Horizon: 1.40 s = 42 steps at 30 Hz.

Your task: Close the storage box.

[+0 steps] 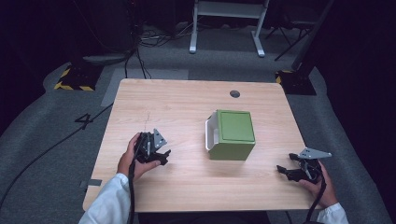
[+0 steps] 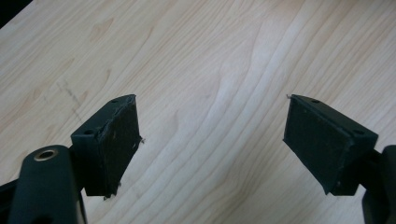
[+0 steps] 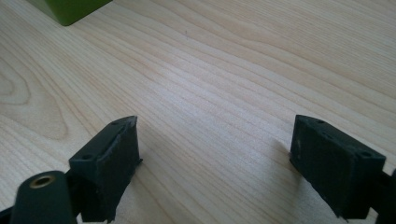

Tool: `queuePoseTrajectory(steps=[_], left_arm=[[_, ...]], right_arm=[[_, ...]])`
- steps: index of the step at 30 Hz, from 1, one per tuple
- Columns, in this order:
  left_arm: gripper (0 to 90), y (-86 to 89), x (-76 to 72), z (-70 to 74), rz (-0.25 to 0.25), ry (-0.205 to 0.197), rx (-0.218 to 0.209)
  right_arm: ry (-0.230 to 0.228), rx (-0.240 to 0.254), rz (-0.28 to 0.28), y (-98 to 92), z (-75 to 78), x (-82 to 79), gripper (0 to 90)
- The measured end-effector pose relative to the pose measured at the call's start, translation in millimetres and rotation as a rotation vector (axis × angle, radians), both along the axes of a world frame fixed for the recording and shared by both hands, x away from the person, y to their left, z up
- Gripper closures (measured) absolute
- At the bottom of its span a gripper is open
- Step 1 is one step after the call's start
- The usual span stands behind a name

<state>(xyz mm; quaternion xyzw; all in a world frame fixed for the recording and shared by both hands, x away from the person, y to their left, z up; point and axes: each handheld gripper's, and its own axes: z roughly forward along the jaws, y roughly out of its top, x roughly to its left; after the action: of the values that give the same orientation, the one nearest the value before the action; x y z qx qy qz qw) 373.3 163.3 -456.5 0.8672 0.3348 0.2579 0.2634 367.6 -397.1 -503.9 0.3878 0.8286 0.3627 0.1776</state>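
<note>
A green box (image 1: 234, 134) with a white open side facing left lies on its side near the middle of the wooden table (image 1: 187, 98). My left gripper (image 1: 161, 156) rests low over the table to the box's left, jaws spread wide with bare wood between them (image 2: 212, 135). My right gripper (image 1: 286, 171) sits near the front right corner, also open over bare wood (image 3: 215, 154). A corner of the green box (image 3: 70, 9) shows at the top left of the right gripper view.
A round cable hole (image 1: 235, 94) sits at the table's far edge. Beyond the table stand a white desk frame (image 1: 229, 23), cables on grey carpet and a stand base with yellow-black tape (image 1: 74, 77).
</note>
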Motion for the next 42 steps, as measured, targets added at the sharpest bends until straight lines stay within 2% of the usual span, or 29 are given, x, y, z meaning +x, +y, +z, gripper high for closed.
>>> queuePoseTrajectory(steps=[1,4,9,11,12,15,19,21,22,23,24,25,29,30,31,32,34,42], left_arm=[[18.6,3.1,-1.6,-1.1,0.004,0.001,0.020],[18.5,13.0,-7.0,-4.8,0.020,-0.001,0.041],[18.5,27.2,-13.8,-9.7,0.045,0.016,0.034],[18.4,34.6,-17.1,-12.1,0.050,0.038,0.036],[18.3,41.4,-19.9,-14.8,0.063,0.059,0.020],[18.3,46.2,-23.2,-17.5,0.067,0.063,0.025],[18.2,52.9,-27.8,-27.7,0.071,0.084,0.002],[18.3,54.1,-28.8,-29.3,0.073,0.078,-0.004],[18.2,57.3,-30.1,-32.4,0.074,0.081,-0.027],[18.2,57.3,-30.1,-32.4,0.074,0.081,-0.027],[18.0,61.6,-31.6,-36.0,0.084,0.080,-0.064],[18.1,61.6,-31.6,-36.0,0.084,0.080,-0.064],[17.9,72.5,-32.4,-40.5,0.100,0.105,-0.144],[17.8,77.5,-32.6,-43.7,0.125,0.122,-0.200],[17.8,79.6,-32.8,-45.3,0.148,0.140,-0.234],[17.8,79.6,-32.8,-45.3,0.148,0.140,-0.234],[17.4,82.0,-33.8,-47.8,0.152,0.135,-0.260],[17.1,81.8,-33.8,-48.0,0.155,0.133,-0.262]], right_arm=[[0.000,0.000,-0.001,0.0,0.0,0.0,15.6],[0.001,0.000,-0.001,0.0,0.0,-0.1,15.6],[0.001,0.000,-0.002,0.0,0.0,0.0,15.5],[0.001,0.000,-0.003,0.0,0.0,-0.1,15.5],[0.002,0.001,-0.004,0.0,0.0,-0.1,15.5],[0.002,0.001,-0.004,0.0,0.0,-0.1,15.5],[0.002,0.001,-0.004,0.0,0.0,0.0,15.5],[0.002,0.002,-0.004,0.0,0.0,-0.1,15.5],[0.002,0.001,-0.004,0.0,0.0,0.0,15.5],[0.002,0.002,-0.004,0.0,0.0,0.0,15.5],[0.002,0.001,-0.004,0.0,0.0,0.0,15.5],[0.002,0.001,-0.004,0.0,0.0,0.0,15.5],[0.002,0.001,-0.004,0.0,0.0,-0.1,15.5],[0.001,0.000,-0.003,0.0,0.0,-0.1,15.5],[0.001,0.000,-0.003,0.0,0.0,-0.1,15.5],[0.000,0.000,-0.003,0.0,0.0,-0.2,15.5],[0.000,0.000,-0.003,0.0,0.1,-0.3,15.5],[-0.003,-0.003,-0.001,0.0,0.0,-0.4,15.6]])
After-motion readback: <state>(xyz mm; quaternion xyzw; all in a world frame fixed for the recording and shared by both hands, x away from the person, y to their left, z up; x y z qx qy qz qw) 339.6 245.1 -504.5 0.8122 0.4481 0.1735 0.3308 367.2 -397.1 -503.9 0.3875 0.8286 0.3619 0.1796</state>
